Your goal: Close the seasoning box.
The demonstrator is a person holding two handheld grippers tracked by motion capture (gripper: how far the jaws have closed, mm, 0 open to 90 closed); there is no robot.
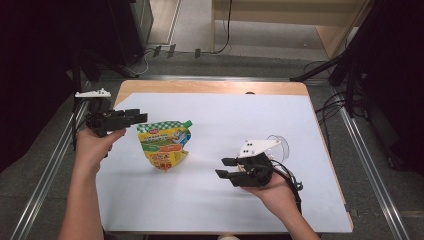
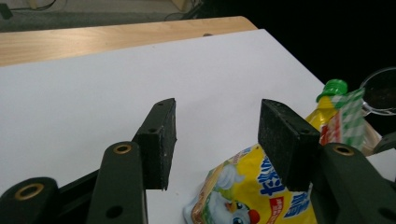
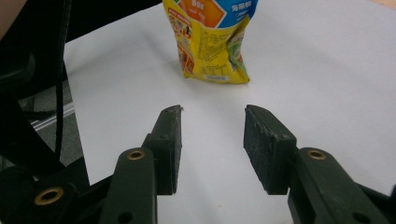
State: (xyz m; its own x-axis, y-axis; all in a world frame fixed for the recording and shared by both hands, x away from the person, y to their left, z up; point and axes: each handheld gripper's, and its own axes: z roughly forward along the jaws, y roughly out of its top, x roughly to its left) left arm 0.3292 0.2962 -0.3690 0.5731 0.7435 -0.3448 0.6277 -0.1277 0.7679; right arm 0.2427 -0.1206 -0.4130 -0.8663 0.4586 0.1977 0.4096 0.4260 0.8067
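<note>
**Pouch lying flat, easy to push away**

High view: pouch (image 1: 164, 144) flat on the white sheet (image 1: 225, 120) of the desk (image 1: 200, 86), green cap (image 1: 188, 122) pointing to the far right. Left gripper (image 1: 142, 118) just beside its top edge, jaws apart, holding nothing. Right gripper (image 1: 223, 167) well apart from it, jaws apart too, clear glass cup (image 1: 280, 144) close behind.

Left gripper view: pouch (image 2: 252, 191) low between the jaws, cap (image 2: 332, 88) off to one side. Could slide away if nudged from the side, being thin and floppy.

Right gripper view: right gripper (image 3: 212, 144) aimed at the pouch's bottom edge (image 3: 212, 77), not touching. Could crumple or slip out if pinched only at a corner. Could knock the cup when swinging back.
</note>
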